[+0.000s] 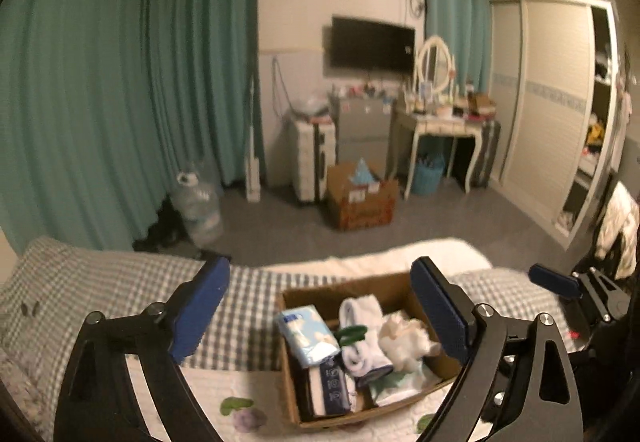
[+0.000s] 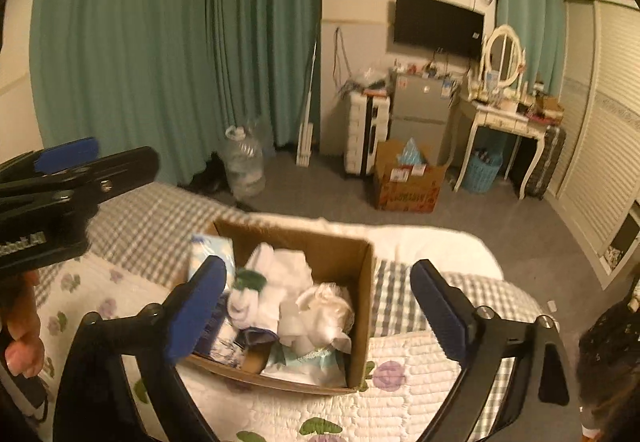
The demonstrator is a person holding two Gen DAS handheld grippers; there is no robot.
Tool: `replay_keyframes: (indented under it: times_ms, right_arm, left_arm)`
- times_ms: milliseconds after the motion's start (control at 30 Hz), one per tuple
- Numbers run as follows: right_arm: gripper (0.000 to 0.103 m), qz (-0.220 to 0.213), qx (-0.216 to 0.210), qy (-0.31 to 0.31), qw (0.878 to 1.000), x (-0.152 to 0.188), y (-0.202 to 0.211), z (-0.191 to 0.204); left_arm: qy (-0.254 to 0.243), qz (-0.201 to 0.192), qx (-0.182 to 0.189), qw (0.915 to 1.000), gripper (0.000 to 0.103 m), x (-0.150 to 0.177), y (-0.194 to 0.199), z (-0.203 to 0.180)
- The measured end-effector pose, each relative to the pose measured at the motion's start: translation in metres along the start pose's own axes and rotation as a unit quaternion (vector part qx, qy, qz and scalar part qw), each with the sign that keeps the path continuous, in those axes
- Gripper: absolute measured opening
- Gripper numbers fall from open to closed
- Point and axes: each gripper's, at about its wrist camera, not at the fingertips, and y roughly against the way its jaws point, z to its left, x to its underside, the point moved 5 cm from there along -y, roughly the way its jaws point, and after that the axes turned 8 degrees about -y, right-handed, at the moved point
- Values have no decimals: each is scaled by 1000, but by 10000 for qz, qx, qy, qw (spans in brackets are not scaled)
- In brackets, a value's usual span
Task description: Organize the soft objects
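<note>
An open cardboard box (image 1: 290, 382) stands on the bed and holds soft things. In it are a pale blue tissue pack (image 1: 306, 334), a rolled white towel (image 1: 362, 326), a crumpled white cloth (image 1: 404, 338) and a dark package (image 1: 332, 386). My left gripper (image 1: 320, 270) hovers above the box, open, nothing between its blue pads. The right wrist view shows the same box (image 2: 362, 302) with the tissue pack (image 2: 212, 250), towel (image 2: 280, 266) and cloth (image 2: 320, 310). My right gripper (image 2: 318, 266) is open and empty above it. The two grippers hang side by side.
The bed carries a checked sheet (image 1: 100, 282) and a white floral quilt (image 2: 400, 394). Beyond its foot lie grey floor, a water bottle (image 1: 198, 206), another cardboard box (image 1: 360, 202), a dressing table (image 1: 440, 122) and a wardrobe (image 1: 560, 102). A hand (image 2: 20, 338) holds the left gripper.
</note>
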Motion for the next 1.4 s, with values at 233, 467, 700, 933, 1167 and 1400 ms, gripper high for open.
replay_keyframes:
  times_ms: [233,467,700,933,1167,1400]
  right_arm:
    - [103,-411,46,-35,9991,-16,78,7]
    - [103,-869,35,-69,9962,-15,157,11]
    - [103,-1164,-14,-99,9932,5,219,17]
    - [103,-1247,-37,-61,9922,36,250,28]
    - [103,-1173,33,-72,9931,71,253,31]
    - [103,-1085,94,-43,9940,88,247,32]
  left_arm:
    - [53,-481,-167,9987,103,-16,69,14]
    - [151,-917,-364,9950,103,-9,133,25]
    - [286,-1141,-544,9916,103,17,178,31]
    - [460,-1170,-681,9897,103,52,192,34]
    - [483,-1002,-728,9911,103,85,187,24]
    - [437,-892,-724,9924,103,102,180,18]
